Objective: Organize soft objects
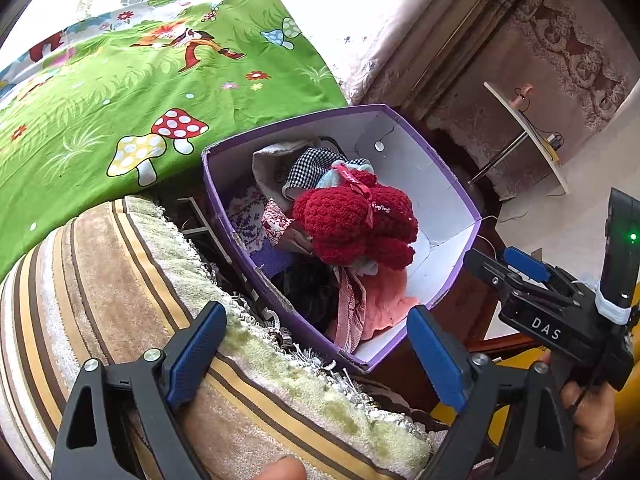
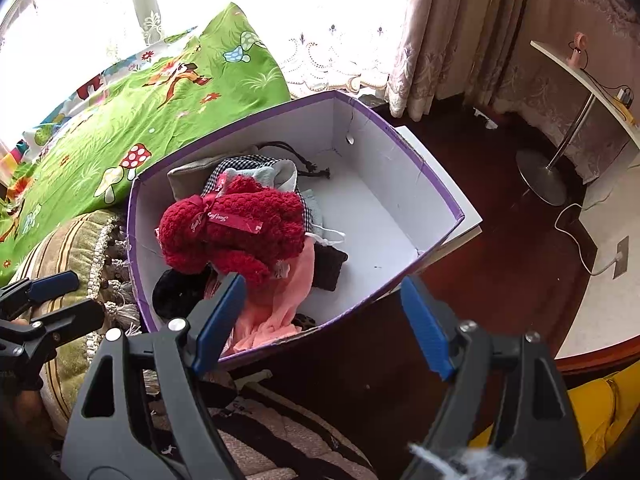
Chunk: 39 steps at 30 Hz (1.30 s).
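Red fuzzy knitwear (image 2: 232, 232) sits heaped on the other soft pieces in the purple box (image 2: 400, 152), which seems perched at a cushion's edge above dark floor, so a nudge could tip it. The left gripper (image 1: 316, 360) and right gripper (image 2: 324, 320) both hang spread and empty. Behind lie a green mushroom-print sheet (image 1: 120, 96) and lace curtains (image 2: 448, 32).

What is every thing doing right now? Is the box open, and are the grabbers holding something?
Purple box: open, no lid on it, partly filled.
Red fluffy toy: lying on top of the pile inside the box.
Pink cloth: crumpled under the toy.
Left gripper: open, holding nothing.
Right gripper: open, holding nothing.
Striped cushion: lying beside the box.
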Each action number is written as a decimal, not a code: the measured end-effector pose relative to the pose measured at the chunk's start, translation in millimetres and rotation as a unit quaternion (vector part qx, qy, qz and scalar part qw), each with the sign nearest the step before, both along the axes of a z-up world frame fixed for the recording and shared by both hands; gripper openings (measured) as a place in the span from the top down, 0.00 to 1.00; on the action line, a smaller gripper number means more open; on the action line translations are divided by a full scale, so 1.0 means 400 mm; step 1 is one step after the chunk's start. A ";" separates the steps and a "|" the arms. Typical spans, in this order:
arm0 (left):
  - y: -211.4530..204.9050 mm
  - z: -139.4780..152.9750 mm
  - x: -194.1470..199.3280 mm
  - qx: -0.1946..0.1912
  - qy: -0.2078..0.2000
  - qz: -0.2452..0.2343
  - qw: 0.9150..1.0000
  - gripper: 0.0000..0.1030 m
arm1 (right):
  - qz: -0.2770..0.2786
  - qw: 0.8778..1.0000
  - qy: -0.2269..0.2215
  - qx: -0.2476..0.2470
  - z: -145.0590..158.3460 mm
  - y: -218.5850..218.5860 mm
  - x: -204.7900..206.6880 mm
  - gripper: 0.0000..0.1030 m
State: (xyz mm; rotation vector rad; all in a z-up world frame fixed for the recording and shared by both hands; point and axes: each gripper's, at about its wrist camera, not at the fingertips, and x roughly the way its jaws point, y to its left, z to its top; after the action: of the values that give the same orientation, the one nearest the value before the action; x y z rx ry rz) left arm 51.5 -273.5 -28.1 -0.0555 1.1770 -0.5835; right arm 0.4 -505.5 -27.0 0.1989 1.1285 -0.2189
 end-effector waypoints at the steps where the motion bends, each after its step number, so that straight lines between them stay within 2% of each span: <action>1: -0.002 -0.002 0.000 0.001 0.000 -0.001 1.000 0.09 | 0.001 1.000 -0.001 -0.001 0.001 0.004 -0.002 0.20; 39: 0.003 -0.009 0.005 -0.010 0.009 0.001 1.000 0.08 | 0.003 1.000 0.001 0.004 -0.004 0.002 0.002 0.20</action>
State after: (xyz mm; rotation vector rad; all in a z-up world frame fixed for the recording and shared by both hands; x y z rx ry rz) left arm 53.5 -272.5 -31.8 -0.0794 1.1889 -0.5934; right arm 1.3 -504.8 -28.7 0.2017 1.1314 -0.2086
